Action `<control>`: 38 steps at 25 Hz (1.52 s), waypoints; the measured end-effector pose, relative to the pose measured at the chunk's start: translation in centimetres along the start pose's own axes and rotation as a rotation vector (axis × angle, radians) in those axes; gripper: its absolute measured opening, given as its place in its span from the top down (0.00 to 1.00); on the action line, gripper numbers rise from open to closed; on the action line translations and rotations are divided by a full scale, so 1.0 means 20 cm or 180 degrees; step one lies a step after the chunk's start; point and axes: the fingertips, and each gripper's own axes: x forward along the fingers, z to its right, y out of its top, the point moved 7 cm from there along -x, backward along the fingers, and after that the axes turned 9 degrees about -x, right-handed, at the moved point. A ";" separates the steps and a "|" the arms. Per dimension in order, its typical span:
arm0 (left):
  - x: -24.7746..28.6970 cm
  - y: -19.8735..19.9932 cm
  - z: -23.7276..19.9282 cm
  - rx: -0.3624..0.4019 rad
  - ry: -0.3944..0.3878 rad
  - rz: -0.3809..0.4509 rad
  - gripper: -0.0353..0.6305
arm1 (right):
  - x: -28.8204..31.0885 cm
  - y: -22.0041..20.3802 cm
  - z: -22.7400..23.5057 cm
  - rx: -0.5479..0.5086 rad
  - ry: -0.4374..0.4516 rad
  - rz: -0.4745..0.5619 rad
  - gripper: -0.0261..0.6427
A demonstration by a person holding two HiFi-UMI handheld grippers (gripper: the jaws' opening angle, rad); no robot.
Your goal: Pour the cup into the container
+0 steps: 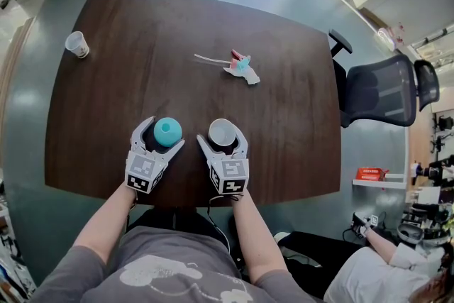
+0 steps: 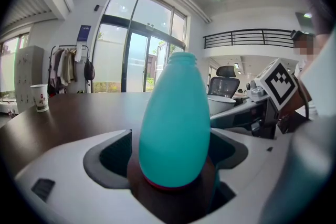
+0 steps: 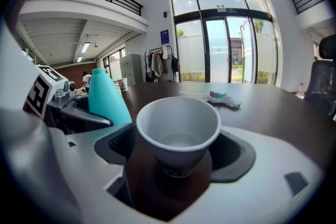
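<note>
Nothing poured yet, by the look of it. Both vessels stand upright on the table (image 1: 284,124), each between its own gripper's fingers. Grip, lift, tip over the neck: all left to do.

- Spare paper cup (image 1: 76,44): far beyond the left fingers and off to their outer side, well apart from everything. Untouched.
- Left gripper (image 1: 166,132): fingers (image 1: 142,135) spread wide, one either side of the teal bottle (image 2: 176,123). The left gripper view shows a gap between each pad and the bottle wall, so I judge it bracketed, not held. The bottle rests on the wood deep between the fingers.
- Teal bottle, the container: smooth, egg-shaped body tapering to a narrow neck, with a red ring at the base. The neck looks uncapped, though I can't be sure. The small mouth will call for careful aim.
- Right gripper (image 1: 222,133): fingers (image 1: 242,142) likewise well apart around the white paper cup (image 3: 178,131), with space showing on both sides. It has hold of nothing, as I read it.
- White paper cup: stands between the right fingers, just beside the bottle. Thin wall, rolled rim, dark print low on the side. There seems to be a little clear liquid at the bottom. It will likely crush under a hard squeeze.
- Scraps (image 1: 241,68) of wrapper and straw lie well ahead of the right fingertips, out of the way.
- Office chair (image 1: 383,90): off past the table's edge, on the right gripper's outer side.
</note>
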 end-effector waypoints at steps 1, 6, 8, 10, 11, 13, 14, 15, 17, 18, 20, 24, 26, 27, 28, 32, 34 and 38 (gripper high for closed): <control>-0.02 -0.01 0.00 -0.0002 0.0013 -0.0008 0.30 | -0.01 -0.01 0.00 -0.0009 -0.0013 -0.0029 0.37; -0.12 -0.04 -0.02 -0.0206 0.0080 0.0019 0.30 | -0.11 -0.07 -0.02 0.0076 -0.0096 -0.0098 0.37; -0.18 -0.03 -0.03 -0.0384 0.0137 0.0072 0.30 | -0.17 -0.09 -0.04 0.0080 -0.0152 -0.0104 0.37; -0.25 -0.01 -0.03 -0.0493 0.0176 0.0110 0.30 | -0.23 -0.10 -0.06 0.0090 -0.0225 -0.0101 0.37; -0.28 0.00 -0.03 -0.0495 0.0177 0.0123 0.30 | -0.26 -0.10 -0.07 0.0106 -0.0260 -0.0087 0.37; -0.34 0.02 -0.02 -0.0417 0.0128 0.0137 0.30 | -0.33 -0.08 -0.08 0.0144 -0.0356 -0.0006 0.37; -0.37 0.04 -0.01 -0.0377 0.0086 0.0147 0.30 | -0.36 -0.06 -0.08 0.0155 -0.0429 0.0055 0.37; -0.40 0.06 0.01 -0.0359 0.0040 0.0169 0.30 | -0.40 -0.03 -0.08 0.0159 -0.0506 0.0122 0.37; -0.45 0.10 0.03 -0.0375 -0.0052 0.0253 0.30 | -0.44 0.03 -0.07 0.0170 -0.0623 0.0256 0.37; -0.47 0.13 0.04 -0.0386 -0.0100 0.0308 0.30 | -0.46 0.07 -0.07 0.0182 -0.0667 0.0331 0.37; -0.49 0.18 0.06 -0.0351 -0.0177 0.0403 0.30 | -0.49 0.13 -0.07 0.0210 -0.0765 0.0490 0.37; -0.51 0.25 0.09 -0.0210 -0.0164 0.0505 0.37 | -0.55 0.23 -0.08 0.0230 -0.0964 0.0676 0.64; -0.53 0.28 0.09 -0.0196 -0.0111 0.0572 0.56 | -0.57 0.27 -0.10 0.0235 -0.0996 0.0753 0.71; -0.54 0.29 0.09 -0.0190 -0.0085 0.0593 0.62 | -0.58 0.28 -0.11 0.0248 -0.1009 0.0796 0.76; -0.55 0.29 0.09 -0.0185 -0.0053 0.0598 0.67 | -0.59 0.30 -0.11 0.0269 -0.1027 0.0838 0.80; -0.58 0.27 0.09 -0.0287 0.0100 0.0579 0.87 | -0.62 0.31 -0.12 0.0441 -0.1054 0.0964 0.98; -0.59 0.27 0.10 -0.0357 0.0149 0.0583 0.93 | -0.64 0.31 -0.11 0.0527 -0.1007 0.0988 0.98; -0.63 0.27 0.18 -0.0366 0.0252 0.0612 0.94 | -0.73 0.30 -0.10 0.0531 -0.0880 0.0983 0.98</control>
